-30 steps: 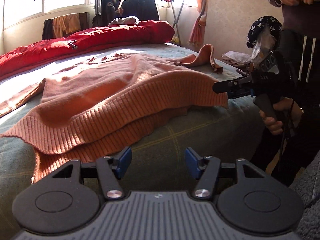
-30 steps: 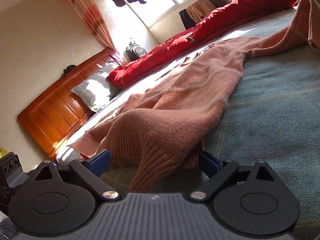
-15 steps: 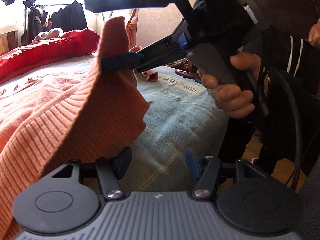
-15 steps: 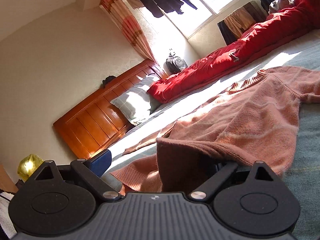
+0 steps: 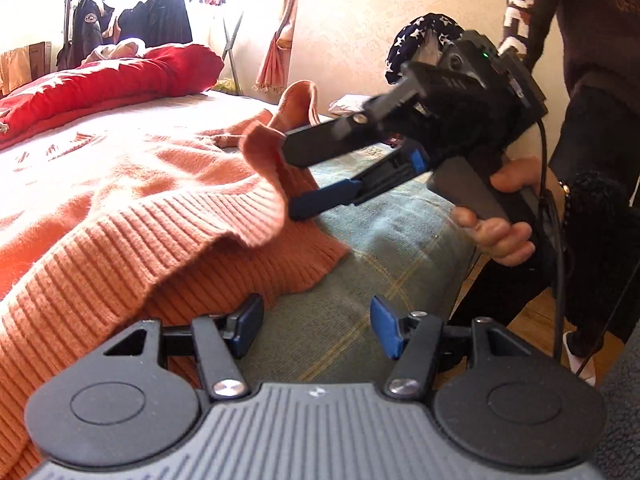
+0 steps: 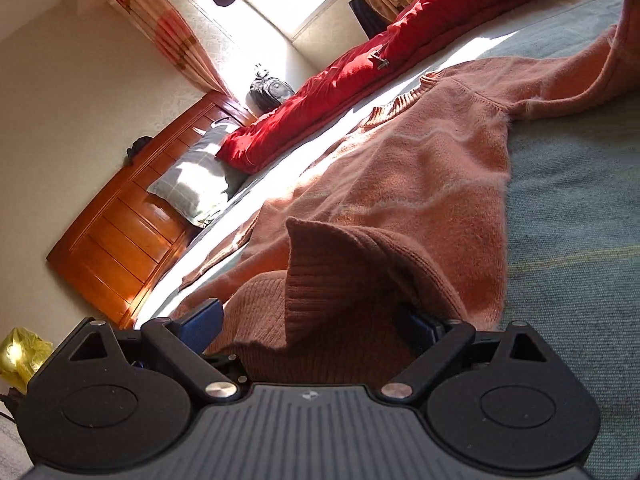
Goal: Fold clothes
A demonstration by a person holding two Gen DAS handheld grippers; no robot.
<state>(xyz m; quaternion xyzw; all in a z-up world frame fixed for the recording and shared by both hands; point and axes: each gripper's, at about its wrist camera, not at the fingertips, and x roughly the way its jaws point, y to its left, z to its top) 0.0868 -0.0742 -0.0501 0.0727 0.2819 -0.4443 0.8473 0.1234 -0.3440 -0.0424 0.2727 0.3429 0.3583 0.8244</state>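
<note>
An orange knitted sweater (image 5: 140, 200) lies spread on the bed, its ribbed hem toward me. My left gripper (image 5: 317, 330) is open and holds nothing. It hovers over the bedcover just right of the hem, and its left finger (image 5: 248, 326) is close to the fabric. My right gripper (image 5: 289, 179) comes in from the right at the hem's far corner. That corner is raised and folded over between its jaws, which stand wide apart. In the right wrist view the ribbed corner (image 6: 344, 272) stands up between the fingers of the right gripper (image 6: 316, 320) and covers the right pad.
The bed has a green plaid cover (image 5: 380, 248). A red duvet (image 5: 100, 80) lies along its far side, with a pillow (image 6: 192, 184) and a wooden headboard (image 6: 120, 232) beyond. A person (image 5: 580, 80) stands at the bed's right edge. Dark clothes hang on a rack (image 5: 132, 20) by the window.
The right gripper came to the hem's corner and lifted it high half a second ago; the corner now sits lower, folded back over the sweater. The left gripper moved toward the hem's right end.
</note>
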